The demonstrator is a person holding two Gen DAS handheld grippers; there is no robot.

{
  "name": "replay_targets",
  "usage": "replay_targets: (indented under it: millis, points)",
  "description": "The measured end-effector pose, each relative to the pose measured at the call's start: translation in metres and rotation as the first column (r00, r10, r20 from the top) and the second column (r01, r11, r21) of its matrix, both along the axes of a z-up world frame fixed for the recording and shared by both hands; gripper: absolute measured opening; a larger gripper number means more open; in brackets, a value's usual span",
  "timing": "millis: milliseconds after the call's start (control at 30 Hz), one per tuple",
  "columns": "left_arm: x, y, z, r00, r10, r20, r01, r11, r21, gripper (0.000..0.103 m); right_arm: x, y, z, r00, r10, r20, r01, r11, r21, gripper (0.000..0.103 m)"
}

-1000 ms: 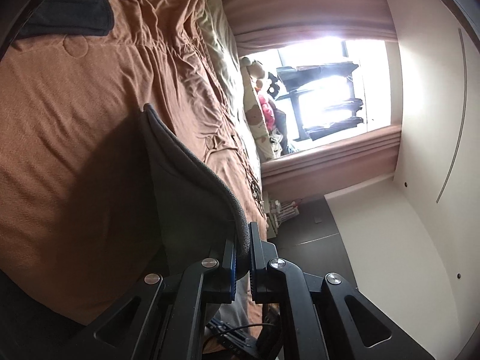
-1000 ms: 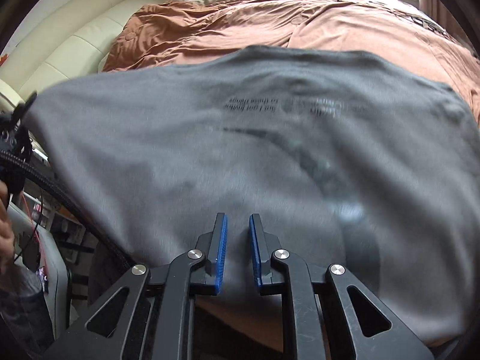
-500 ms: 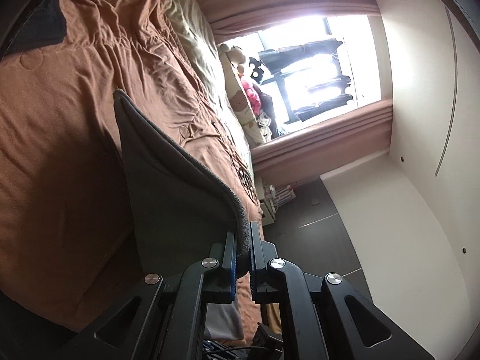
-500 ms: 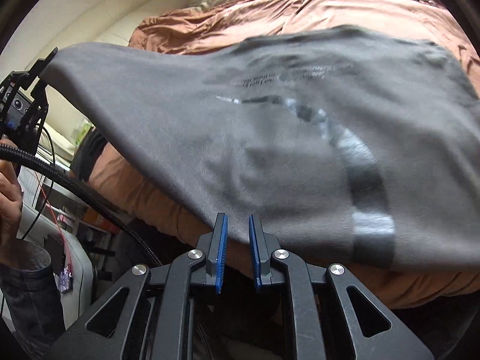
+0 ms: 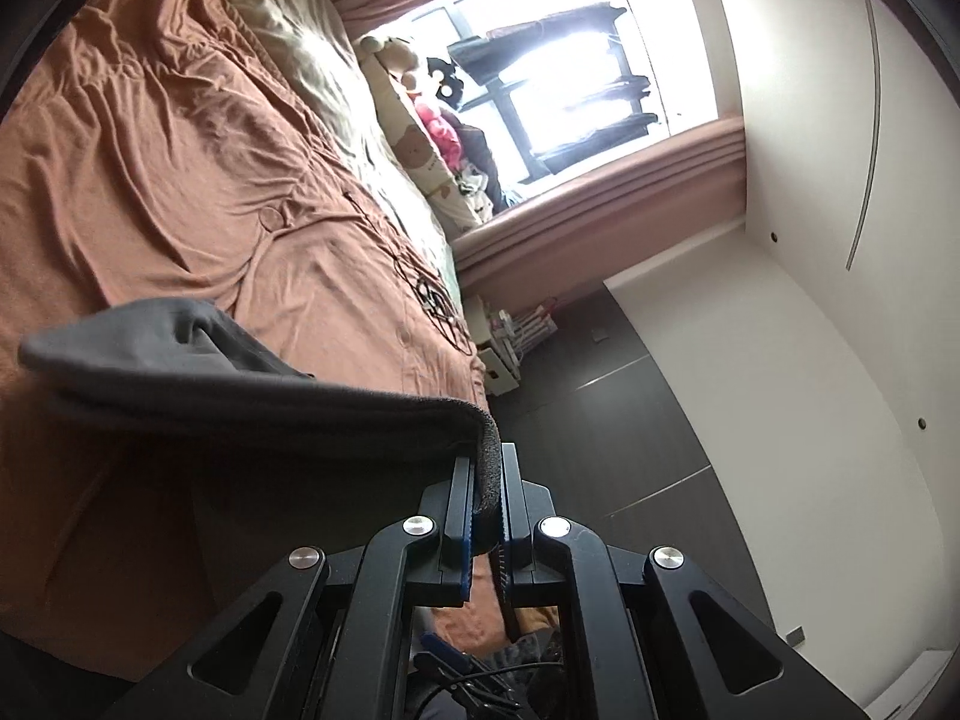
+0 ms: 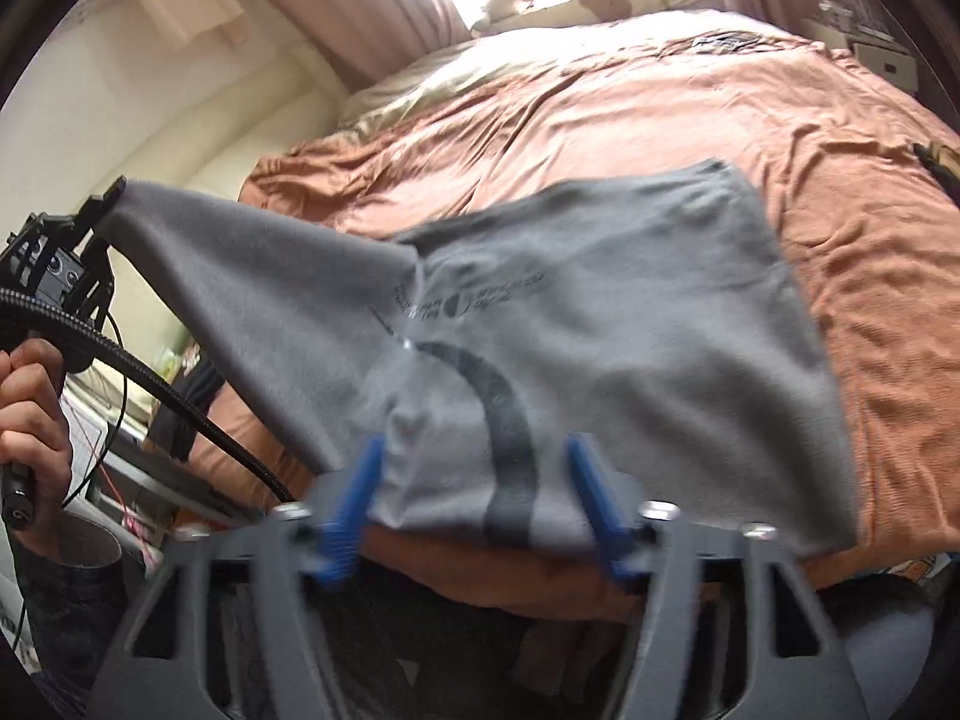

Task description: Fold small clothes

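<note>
We are early in the fold. The grey T-shirt (image 6: 600, 324) lies partly spread over the brown duvet (image 6: 660, 120) at the near edge of the bed, print side up, with one corner lifted off to our left. No crease or stacked layer shows yet, so by our reckoning the fold itself is all to come: laying that corner down or carrying it across, then the remaining halves.

Our left gripper (image 5: 487, 498) has its jaws pressed together on a thick hem of the shirt, and the cloth runs away from it as a taut, raised sheet. Our right gripper (image 6: 480, 498) has its jaws spread wide, the blue pads on either side of the shirt's near edge and gripping nothing.

The right wrist view alone gives us the shirt's full outline, the curved dark stripe and lettering, and our left hand (image 6: 30, 408) on its handle with the cable. The left wrist view alone shows the pinch close up, plus the window (image 5: 570, 60), soft toys on the sill and the dark floor beside the bed.
</note>
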State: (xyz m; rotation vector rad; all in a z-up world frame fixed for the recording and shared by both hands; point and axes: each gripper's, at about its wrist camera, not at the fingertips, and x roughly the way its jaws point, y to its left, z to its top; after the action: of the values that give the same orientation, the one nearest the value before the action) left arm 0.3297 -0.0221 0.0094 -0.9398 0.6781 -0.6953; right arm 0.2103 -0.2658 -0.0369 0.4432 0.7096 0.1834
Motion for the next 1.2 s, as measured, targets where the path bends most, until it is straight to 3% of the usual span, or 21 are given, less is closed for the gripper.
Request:
replay_targets:
  millis: [233, 567, 800, 900, 1000, 1067, 1200]
  points:
    - [0.007, -0.054, -0.004, 0.994, -0.109, -0.001, 0.109, 0.994, 0.033, 0.006, -0.026, -0.031, 0.003, 0.999, -0.024, 0.021, 0.023, 0.999, 0.024, 0.069]
    - [0.014, -0.129, -0.041, 0.97, -0.235, -0.065, 0.239, 0.969, 0.062, 0.006, -0.037, -0.06, 0.004, 1.0, -0.023, -0.02, 0.023, 1.0, -0.004, 0.069]
    - [0.007, -0.181, -0.078, 0.931, -0.33, -0.154, 0.35, 0.928, 0.126, 0.006, -0.038, -0.066, 0.006, 0.998, -0.044, -0.043, 0.044, 0.999, 0.001, 0.069]
    - [0.006, -0.203, -0.093, 0.907, -0.362, -0.216, 0.404, 0.894, 0.195, 0.008, -0.038, -0.068, 0.001, 0.997, -0.049, -0.066, 0.049, 0.999, 0.004, 0.069]
    - [0.004, -0.207, -0.102, 0.889, -0.388, -0.242, 0.436, 0.879, 0.195, 0.034, -0.035, -0.069, -0.002, 0.995, -0.047, -0.089, 0.046, 0.999, -0.009, 0.069]
    - [0.002, -0.198, -0.101, 0.899, -0.374, -0.228, 0.418, 0.888, 0.193, 0.066, -0.032, -0.069, -0.001, 0.994, -0.04, -0.103, 0.038, 0.999, -0.023, 0.069]
    - [0.0, -0.168, -0.095, 0.932, -0.306, -0.196, 0.348, 0.907, 0.236, 0.071, -0.022, -0.06, 0.003, 0.993, -0.002, -0.12, -0.006, 0.998, -0.069, 0.069]
